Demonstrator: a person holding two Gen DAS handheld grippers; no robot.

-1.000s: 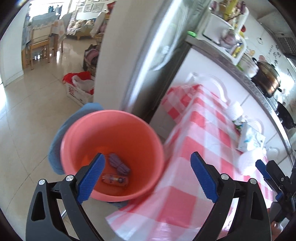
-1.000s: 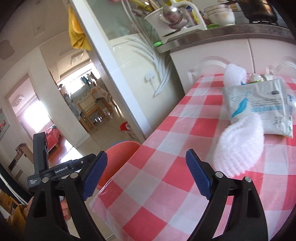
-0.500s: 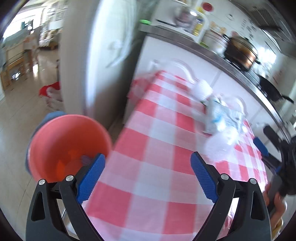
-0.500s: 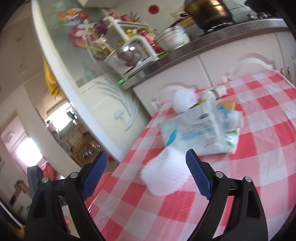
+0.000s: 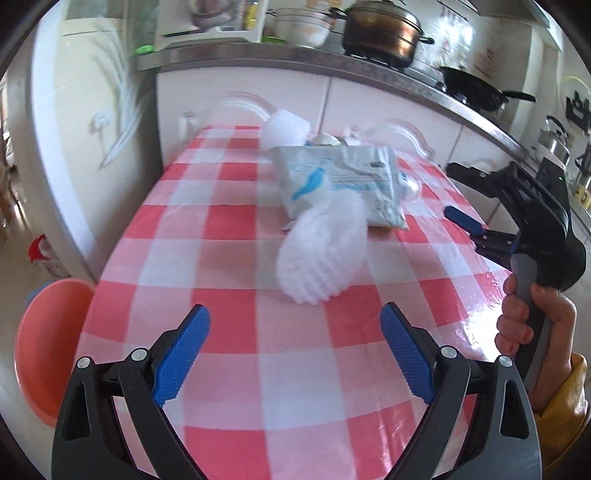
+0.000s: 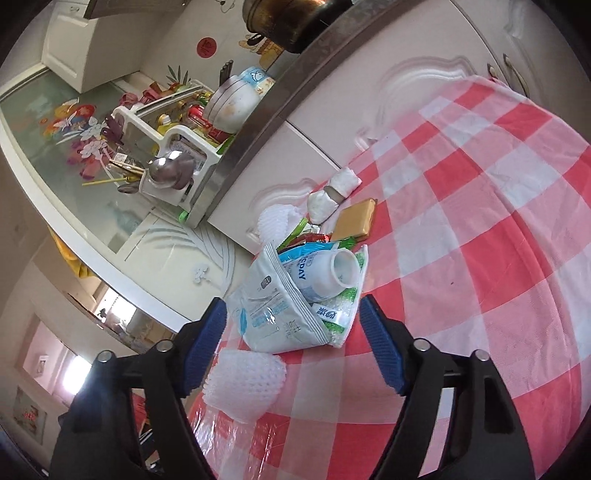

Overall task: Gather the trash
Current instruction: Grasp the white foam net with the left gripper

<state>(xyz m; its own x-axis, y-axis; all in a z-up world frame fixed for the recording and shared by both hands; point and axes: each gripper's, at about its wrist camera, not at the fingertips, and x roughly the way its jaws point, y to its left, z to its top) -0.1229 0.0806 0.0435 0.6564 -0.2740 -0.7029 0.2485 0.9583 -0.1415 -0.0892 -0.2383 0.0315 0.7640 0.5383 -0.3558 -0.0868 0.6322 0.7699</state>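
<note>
A white foam fruit net (image 5: 321, 251) lies on the red-checked tablecloth (image 5: 229, 266); it also shows in the right wrist view (image 6: 245, 382). Behind it lies a white plastic bag (image 5: 340, 181) stuffed with wrappers and a white bottle (image 6: 325, 277). My left gripper (image 5: 295, 350) is open and empty, short of the net. My right gripper (image 6: 291, 343) is open and empty, its jaws on either side of the bag (image 6: 280, 317). It also shows at the right in the left wrist view (image 5: 517, 221). The pink bucket (image 5: 48, 343) stands on the floor left of the table.
More trash lies behind the bag: a second foam net (image 6: 275, 219), a tan box (image 6: 354, 218), small white rolls (image 6: 332, 194). White cabinets (image 5: 369, 103) and a counter with a pot (image 5: 380, 26) and a pan (image 5: 476, 88) back the table.
My left gripper has swung right from over the bucket to over the table, facing the foam net. My right gripper has moved in on the plastic bag, which now sits between its jaws.
</note>
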